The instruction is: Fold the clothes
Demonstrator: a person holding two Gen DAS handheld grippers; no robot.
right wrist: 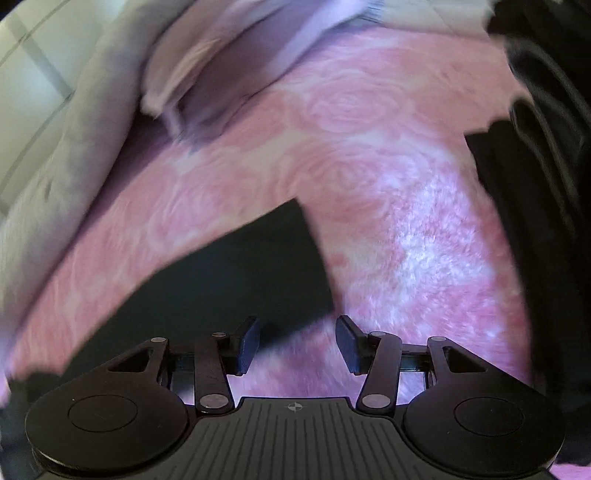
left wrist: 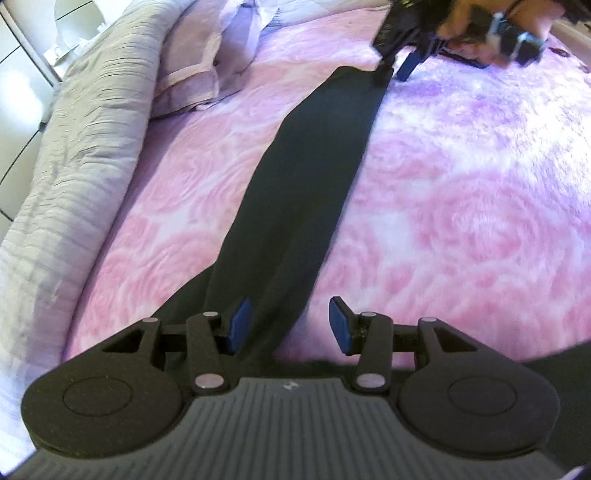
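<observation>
Blue pads of my left gripper (left wrist: pixel 290 325) sit closest to the lens, spread apart with nothing between them. Directly under and ahead of them lies the near end of a long dark garment (left wrist: pixel 303 184), probably a pair of leggings or trousers folded lengthwise into one narrow strip. One pad hovers over the cloth, the other over the pink rose-patterned blanket (left wrist: pixel 461 221) beside it.

From my left gripper the strip runs straight away from me, its long axis almost in line with the fingers, narrowing to a far end near the top of the view. That far end is where my right gripper (left wrist: pixel 397 70) is, seen from the left wrist camera as a blurred dark shape with one blue finger pointing down next to the cloth tip. My hand (left wrist: pixel 476 26) is wrapped around its handle.

In the right wrist view, the right gripper (right wrist: pixel 297 343) also has its fingers apart and empty. A squared corner of the dark garment (right wrist: pixel 258 266) lies just ahead and to the left of them, flat on the blanket.

So each tool sits at one end of the strip. I judge the next move to be pinching one end and carrying it along the strip's length to meet the other.

Beyond, a grey quilt (left wrist: pixel 74 147) and a lilac pillow (left wrist: pixel 192 70) line the bed's left edge.
</observation>
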